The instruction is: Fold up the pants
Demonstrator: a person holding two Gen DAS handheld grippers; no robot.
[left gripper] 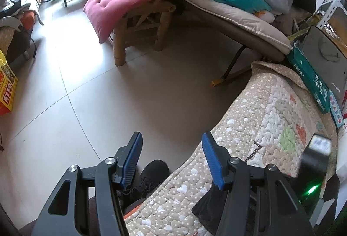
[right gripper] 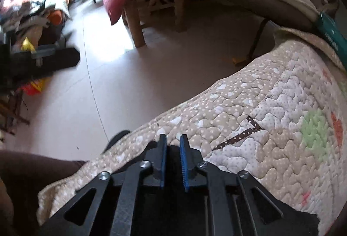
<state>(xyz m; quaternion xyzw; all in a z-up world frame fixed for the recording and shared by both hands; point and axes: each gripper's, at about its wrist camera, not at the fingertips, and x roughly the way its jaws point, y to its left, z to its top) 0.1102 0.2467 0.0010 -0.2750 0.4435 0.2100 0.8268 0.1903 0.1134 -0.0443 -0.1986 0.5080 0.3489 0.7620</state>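
My left gripper [left gripper: 172,138] is open and empty, its blue-padded fingers spread wide over the front edge of the quilted bed cover [left gripper: 249,127]. A corner of black fabric, the pants [left gripper: 206,210], lies on the quilt under its right finger. My right gripper [right gripper: 173,140] is nearly shut, and black pants fabric [right gripper: 173,157] shows in the narrow gap between the pads, above the quilt [right gripper: 260,105]. More black fabric [right gripper: 299,218] lies at the lower right beneath the gripper frame. The right gripper's body [left gripper: 312,162] shows blurred in the left wrist view.
A black shoe [left gripper: 151,175] sits on the tiled floor [left gripper: 108,94] by the bed edge. A bamboo chair [left gripper: 138,25] with a pink cushion [left gripper: 106,8], a padded lounger [left gripper: 238,16] and a teal box [left gripper: 308,75] stand beyond. An orange box [left gripper: 6,88] sits left.
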